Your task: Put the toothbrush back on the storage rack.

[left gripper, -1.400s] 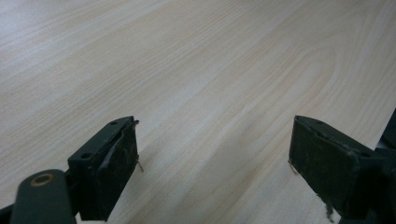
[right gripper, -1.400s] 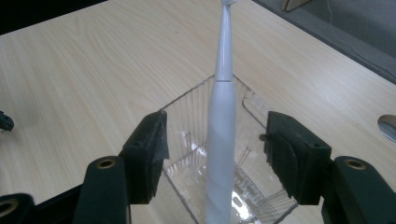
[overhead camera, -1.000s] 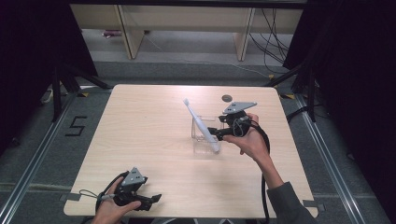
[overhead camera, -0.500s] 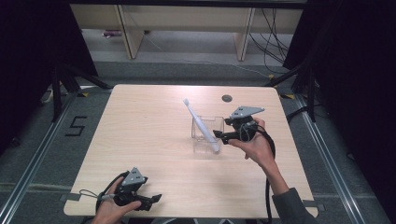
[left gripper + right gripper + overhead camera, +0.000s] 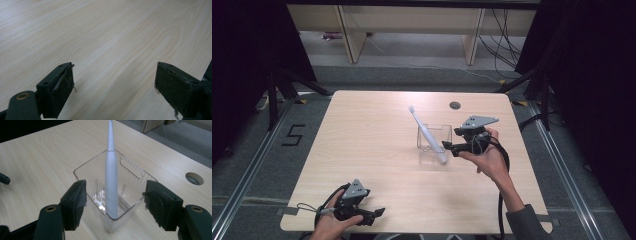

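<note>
We see a white electric toothbrush (image 5: pixel 427 134) standing in a clear plastic box (image 5: pixel 433 145) near the middle of the counter (image 5: pixel 362 150). Its butt rests in the near corner of the box and its slim neck leans out over the far rim, bristles at the top.

Our right hand-held gripper (image 5: pixel 115 202) sits just beside the box, jaws apart with the near corner of the box and the brush body between them, touching neither as far as we can tell. Our left hand-held gripper (image 5: pixel 115 87) rests low at the near edge of the counter, well apart from the box, jaws wide and empty over bare wood.

We judge the brush stiff and smooth, heavier at the thick handle than at the neck, so it should pivot if pinched high. The handle's round, glossy surface looks slippery; we would grip it low on the thick part, squarely across its width. The box looks light, thin-walled and rigid, liable to slide or tip if the brush is levered against its rim. The slot in its far wall offers a hold.
</note>
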`<state>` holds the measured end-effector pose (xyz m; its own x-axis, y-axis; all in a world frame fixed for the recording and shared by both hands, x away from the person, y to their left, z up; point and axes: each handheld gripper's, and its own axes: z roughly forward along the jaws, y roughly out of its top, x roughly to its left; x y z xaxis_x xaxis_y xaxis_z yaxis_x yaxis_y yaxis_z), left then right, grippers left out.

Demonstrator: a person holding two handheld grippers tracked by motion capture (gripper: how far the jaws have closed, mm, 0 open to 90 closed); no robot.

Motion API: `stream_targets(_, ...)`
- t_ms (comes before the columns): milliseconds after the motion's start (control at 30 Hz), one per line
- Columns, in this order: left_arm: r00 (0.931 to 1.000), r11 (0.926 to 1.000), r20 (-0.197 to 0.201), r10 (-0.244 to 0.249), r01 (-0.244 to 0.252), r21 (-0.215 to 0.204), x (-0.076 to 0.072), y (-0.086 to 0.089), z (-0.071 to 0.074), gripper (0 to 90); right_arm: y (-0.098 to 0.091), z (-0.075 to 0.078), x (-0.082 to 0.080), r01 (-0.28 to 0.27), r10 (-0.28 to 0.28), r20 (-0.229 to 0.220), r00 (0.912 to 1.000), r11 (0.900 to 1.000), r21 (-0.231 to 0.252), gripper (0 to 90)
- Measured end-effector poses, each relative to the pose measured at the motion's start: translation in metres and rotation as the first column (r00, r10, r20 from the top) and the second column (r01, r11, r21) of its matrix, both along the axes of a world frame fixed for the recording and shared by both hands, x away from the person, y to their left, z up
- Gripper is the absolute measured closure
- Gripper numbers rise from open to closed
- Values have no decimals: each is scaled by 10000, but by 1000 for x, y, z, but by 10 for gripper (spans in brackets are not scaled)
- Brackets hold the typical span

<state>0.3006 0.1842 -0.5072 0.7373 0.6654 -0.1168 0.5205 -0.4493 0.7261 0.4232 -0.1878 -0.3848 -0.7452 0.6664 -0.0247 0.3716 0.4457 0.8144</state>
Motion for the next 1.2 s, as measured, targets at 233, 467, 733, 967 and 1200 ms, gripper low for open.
stream_targets(233,10000,10000,-1,-2,2,6,0,0,0,149,-4,-1,-5,117,-117,13,9999,9999,-33,339)
stream_targets(467,10000,10000,2,-2,2,2,0,0,0,149,-8,-2,-9,108,-108,48,9999,9999,-87,332)
stream_targets(733,10000,10000,5,-6,6,4,0,0,0,149,-14,-6,-14,226,-226,42,9997,9997,-89,331)
stream_targets(967,10000,10000,6,-11,11,-2,0,0,0,149,-17,-8,-17,278,-277,40,9996,9995,-115,325)
stream_targets(1200,10000,10000,9,-17,17,0,0,0,0,149,-18,-10,-22,361,-362,-210,9991,9993,-31,321)
